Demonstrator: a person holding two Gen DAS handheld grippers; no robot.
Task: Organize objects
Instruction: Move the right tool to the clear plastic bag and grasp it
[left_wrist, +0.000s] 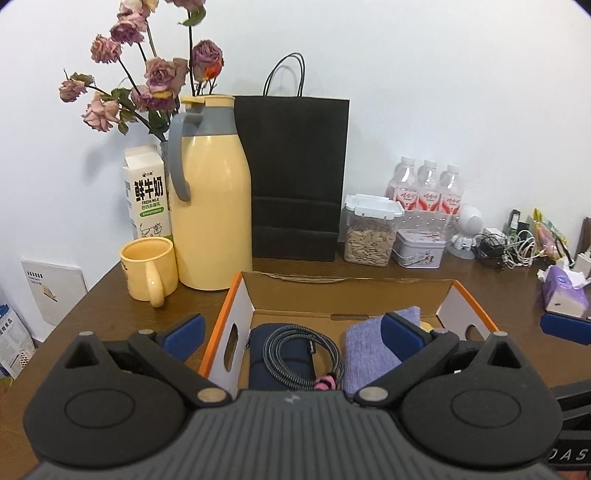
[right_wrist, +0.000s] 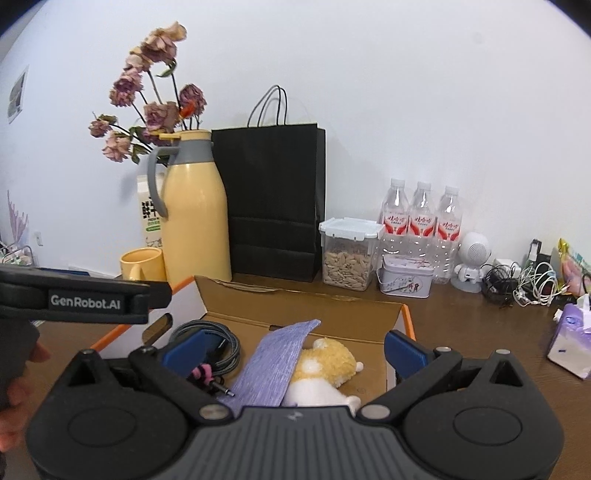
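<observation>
One cardboard box (left_wrist: 454, 295) sits at lower centre of both views; inside it lie one navy pouch (left_wrist: 280, 363) topped by one coiled braided cable (left_wrist: 295, 350), one purple cloth (right_wrist: 273, 365) and one yellow plush toy (right_wrist: 328, 363); behind stand three water bottles (right_wrist: 421, 218), one yellow jug (left_wrist: 210, 206), one yellow mug (left_wrist: 147, 271), one black paper bag (left_wrist: 295, 177); the left gripper (left_wrist: 295, 334) hovers level over the box, jaws spread wide, holding nothing; the right gripper (right_wrist: 291, 349) likewise gapes empty above the cloth and toy.
</observation>
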